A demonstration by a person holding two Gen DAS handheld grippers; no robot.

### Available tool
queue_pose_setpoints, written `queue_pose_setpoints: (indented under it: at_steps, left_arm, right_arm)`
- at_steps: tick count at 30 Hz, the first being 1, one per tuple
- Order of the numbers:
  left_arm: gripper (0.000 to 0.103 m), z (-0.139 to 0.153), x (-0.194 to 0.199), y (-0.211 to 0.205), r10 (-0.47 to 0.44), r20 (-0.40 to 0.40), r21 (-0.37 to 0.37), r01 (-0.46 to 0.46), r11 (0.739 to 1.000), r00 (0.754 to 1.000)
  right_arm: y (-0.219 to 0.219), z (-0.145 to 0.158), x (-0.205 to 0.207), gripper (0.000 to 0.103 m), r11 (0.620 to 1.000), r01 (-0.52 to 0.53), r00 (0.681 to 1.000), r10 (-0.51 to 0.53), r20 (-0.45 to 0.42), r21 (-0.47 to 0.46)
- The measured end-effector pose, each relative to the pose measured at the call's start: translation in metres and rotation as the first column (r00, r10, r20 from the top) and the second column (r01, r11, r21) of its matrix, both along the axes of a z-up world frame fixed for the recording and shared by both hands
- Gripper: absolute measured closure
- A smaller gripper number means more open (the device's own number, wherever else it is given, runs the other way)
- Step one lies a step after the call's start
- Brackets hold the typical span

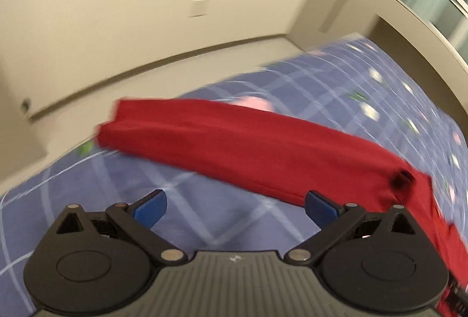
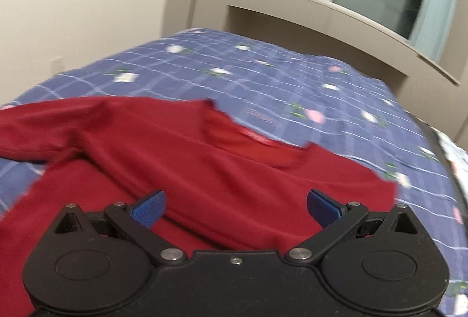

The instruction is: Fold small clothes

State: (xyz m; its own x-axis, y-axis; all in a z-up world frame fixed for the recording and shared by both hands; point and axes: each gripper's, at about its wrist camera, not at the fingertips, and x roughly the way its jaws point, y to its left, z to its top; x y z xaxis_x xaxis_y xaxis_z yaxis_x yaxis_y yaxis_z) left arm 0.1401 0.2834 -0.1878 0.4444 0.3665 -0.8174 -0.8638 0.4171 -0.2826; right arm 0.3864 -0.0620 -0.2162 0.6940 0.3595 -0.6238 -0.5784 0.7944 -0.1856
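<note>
Both tongs (image 2: 236,207) gape empty over red shirt (image 2: 204,164); checked bedspread (image 2: 292,77) beneath.

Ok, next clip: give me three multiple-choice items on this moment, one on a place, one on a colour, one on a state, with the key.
1. Where does the red top lie?
A. on the floor
B. on the blue checked bedspread
C. on the window ledge

2. What colour are the gripper finger pads?
A. blue
B. yellow
C. white

3. How does the left gripper stand?
A. shut on the top's sleeve
B. shut on the bedspread
C. open, nothing between its pads

Key: 1 B, the checked cover shows all round the top in the right wrist view. 2 A, both pads show blue in each wrist view. 3 C, its pads stand wide apart with only bedspread in the gap; the sleeve lies beyond them.
</note>
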Motion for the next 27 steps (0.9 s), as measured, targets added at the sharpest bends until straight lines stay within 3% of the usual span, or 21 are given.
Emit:
queue_pose_setpoints:
  at_steps: [4, 8, 11, 14, 16, 18, 19, 21, 27]
  left_arm:
    - [0.001, -0.018, -0.033, 0.03, 0.159, 0.085, -0.101, -0.15, 0.983, 0.984]
    - [0.001, -0.037, -0.05, 0.061, 0.313, 0.196, -0.215, -0.27, 0.938, 0.93]
    - [0.005, -0.045, -0.054, 0.078, 0.381, 0.256, -0.252, -0.319, 0.914, 0.888]
    - [0.035, -0.053, -0.059, 0.091, 0.463, 0.237, -0.299, -0.389, 0.871, 0.854]
    - [0.066, -0.06, -0.063, 0.097, 0.526, 0.215, -0.341, -0.442, 0.83, 0.823]
    - [0.083, -0.064, -0.066, 0.097, 0.557, 0.214, -0.352, -0.469, 0.81, 0.802]
    - [0.093, -0.065, -0.067, 0.096, 0.565, 0.219, -0.35, -0.477, 0.806, 0.795]
    - [0.098, -0.065, -0.068, 0.094, 0.562, 0.241, -0.341, -0.473, 0.812, 0.791]
    - [0.1, -0.039, -0.064, 0.092, 0.494, 0.316, -0.235, -0.438, 0.868, 0.81]
  right_arm:
    - [0.036, -0.002, -0.009, 0.001, 0.999, -0.053, 0.999, 0.053, -0.008, -0.001]
    - [0.061, -0.003, -0.01, 0.001, 0.997, -0.078, 0.997, 0.078, -0.003, -0.01]
    - [0.073, -0.006, -0.009, 0.001, 0.997, -0.075, 0.997, 0.075, -0.002, -0.018]
    - [0.082, -0.009, -0.008, 0.001, 0.998, -0.057, 0.998, 0.057, -0.002, -0.022]
    - [0.086, -0.013, -0.003, 0.001, 0.999, -0.042, 0.999, 0.042, 0.0, -0.027]
    - [0.09, -0.015, 0.001, 0.001, 0.999, -0.025, 1.0, 0.025, 0.006, -0.036]
    - [0.092, -0.015, 0.004, 0.001, 0.999, -0.014, 1.0, 0.014, 0.013, -0.039]
    - [0.095, -0.017, 0.01, 0.001, 0.999, 0.01, 1.0, -0.01, 0.021, -0.037]
    - [0.111, -0.023, 0.023, 0.001, 0.999, -0.003, 0.999, 0.005, 0.033, -0.032]
